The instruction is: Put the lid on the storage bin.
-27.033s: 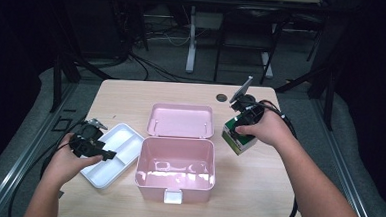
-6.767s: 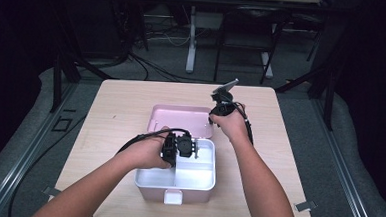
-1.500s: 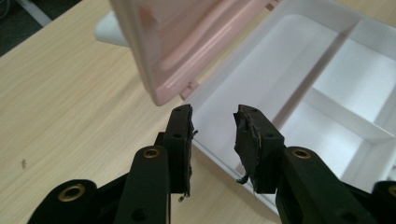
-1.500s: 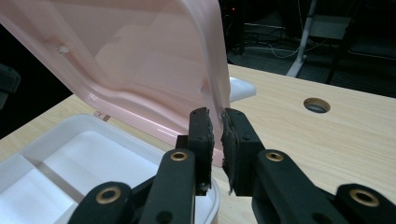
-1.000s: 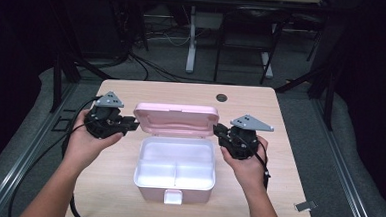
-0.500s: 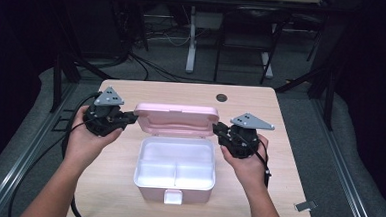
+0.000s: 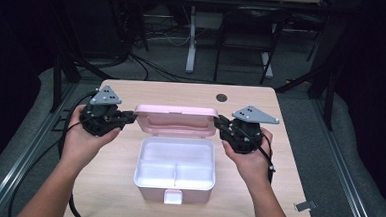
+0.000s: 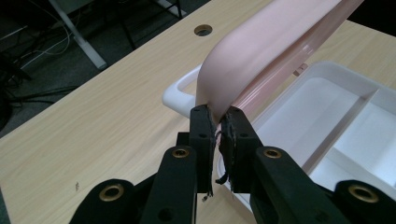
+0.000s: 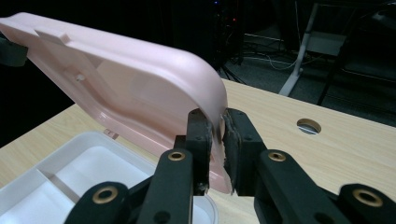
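Both pairs of fingers pinch the pink lid point(image 7: 175, 120): the left gripper point(image 8: 215, 123) on one end's rim, the right gripper point(image 9: 217, 126) on the other. Swing both ends forward evenly, so the lid meets the box point(image 7: 175, 168) below squarely on the tabletop point(image 7: 112, 174).

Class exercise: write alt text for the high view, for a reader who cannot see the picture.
Two hands hold the pink lid of an open lunch box half raised, the left gripper clamped on its left edge and the right gripper on its right edge. Below the lid, the white divided tray sits in the pink box on a wooden table.
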Demonstrator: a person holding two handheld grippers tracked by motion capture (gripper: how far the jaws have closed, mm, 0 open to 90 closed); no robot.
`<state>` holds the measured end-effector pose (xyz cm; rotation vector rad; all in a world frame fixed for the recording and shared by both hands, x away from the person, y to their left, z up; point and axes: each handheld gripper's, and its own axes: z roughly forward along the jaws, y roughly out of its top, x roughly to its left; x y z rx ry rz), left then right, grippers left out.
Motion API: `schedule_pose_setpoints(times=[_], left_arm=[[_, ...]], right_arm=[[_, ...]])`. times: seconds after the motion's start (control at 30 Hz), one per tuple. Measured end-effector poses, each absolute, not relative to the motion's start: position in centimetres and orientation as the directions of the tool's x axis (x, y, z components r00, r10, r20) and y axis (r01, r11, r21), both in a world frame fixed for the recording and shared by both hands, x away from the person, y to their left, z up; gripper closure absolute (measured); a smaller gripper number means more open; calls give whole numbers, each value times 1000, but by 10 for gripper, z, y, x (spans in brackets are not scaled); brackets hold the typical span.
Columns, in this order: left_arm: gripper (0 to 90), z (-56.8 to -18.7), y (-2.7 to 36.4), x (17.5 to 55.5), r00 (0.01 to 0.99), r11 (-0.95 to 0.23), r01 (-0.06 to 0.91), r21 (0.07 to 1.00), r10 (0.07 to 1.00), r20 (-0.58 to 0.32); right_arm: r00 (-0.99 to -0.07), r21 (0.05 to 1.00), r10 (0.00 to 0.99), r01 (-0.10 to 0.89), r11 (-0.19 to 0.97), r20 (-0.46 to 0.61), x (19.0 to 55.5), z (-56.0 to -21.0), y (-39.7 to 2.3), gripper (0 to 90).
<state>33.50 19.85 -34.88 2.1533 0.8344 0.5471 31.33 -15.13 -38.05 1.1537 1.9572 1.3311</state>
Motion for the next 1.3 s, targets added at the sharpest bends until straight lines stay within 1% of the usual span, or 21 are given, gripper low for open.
schedule_pose_setpoints(times=[0.2,0.47,1.1,1.3], left_arm=[[825,-344,199,333,697,-508,386,770,708,117],[823,-340,199,330,698,-500,379,779,707,115],[807,-346,203,312,721,-498,352,793,684,110],[806,-350,204,302,724,-499,338,798,679,119]], right_arm=[[-518,912,853,375,164,59,312,-375,-152,809],[-519,915,854,364,173,45,309,-371,-152,808],[-522,922,853,338,191,15,291,-378,-151,796],[-537,926,844,323,196,9,282,-382,-152,790]])
